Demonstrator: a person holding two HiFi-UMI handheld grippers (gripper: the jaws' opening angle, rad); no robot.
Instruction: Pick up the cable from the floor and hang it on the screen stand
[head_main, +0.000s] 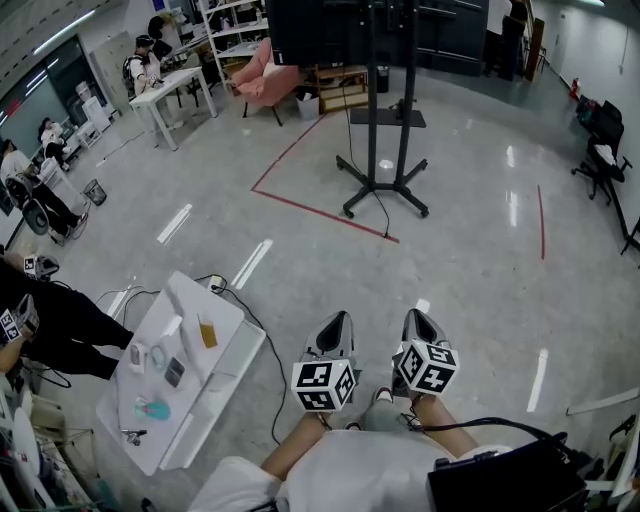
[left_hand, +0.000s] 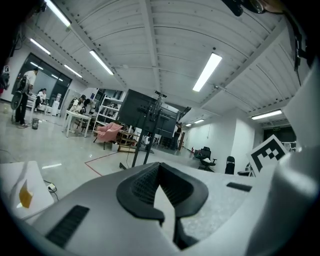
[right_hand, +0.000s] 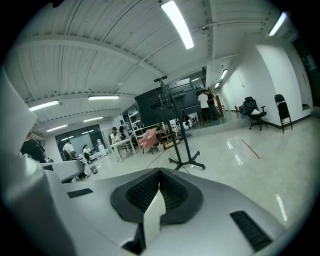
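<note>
The black screen stand (head_main: 386, 120) stands on its wheeled base far ahead, with the dark screen (head_main: 320, 30) at its top. A thin black cable (head_main: 380, 214) trails from the stand across the floor to the red tape line. Both grippers are held close to my body, well short of the stand. My left gripper (head_main: 338, 318) and right gripper (head_main: 416, 314) point forward, jaws closed to a point, nothing held. The left gripper (left_hand: 159, 165) looks toward the stand (left_hand: 148, 135). The right gripper (right_hand: 160, 173) sees the stand (right_hand: 183, 135) beyond it too.
A white table (head_main: 232, 352) with small items stands at my left, and another black cable (head_main: 262, 335) loops on the floor beside it. A pink armchair (head_main: 266, 74), desks and seated people fill the far left. An office chair (head_main: 603, 150) is at the right.
</note>
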